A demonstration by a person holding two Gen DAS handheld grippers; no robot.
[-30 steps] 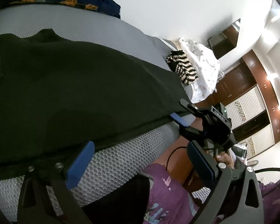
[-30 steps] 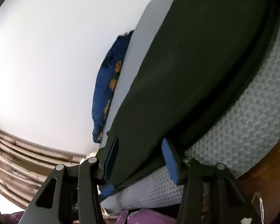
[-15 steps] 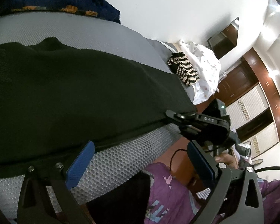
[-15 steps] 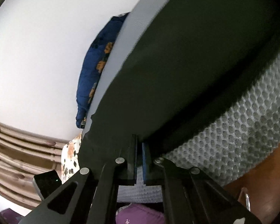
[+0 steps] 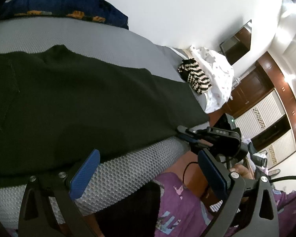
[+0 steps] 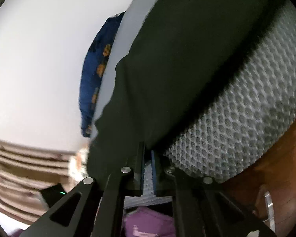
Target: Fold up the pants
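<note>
Closest to me, my left claw (image 5: pixel 146 173) stands wide apart at the mattress (image 5: pixel 128 169) edge, nothing between its blue pads (image 5: pixel 84 174), waiting just below the near hem of the pants (image 5: pixel 88 102) so it can take its own hold when I am ready. The pants lie spread flat across the bed and run right up to that edge, which keeps the hem reachable from where I stand. Further along the same edge, my right claw (image 5: pixel 184 136) is pinched on the corner of the dark cloth; in its own view, the right claw (image 6: pixel 148 158) has its fingers drawn nearly together with the cloth running down into them, so I judge the hem is gripped for a lift and fold. Beyond the pants sit a striped cloth (image 5: pixel 195 77), a white spotted garment (image 5: pixel 217 81), and a blue flowered pillow (image 5: pixel 69 6) by the wall.
</note>
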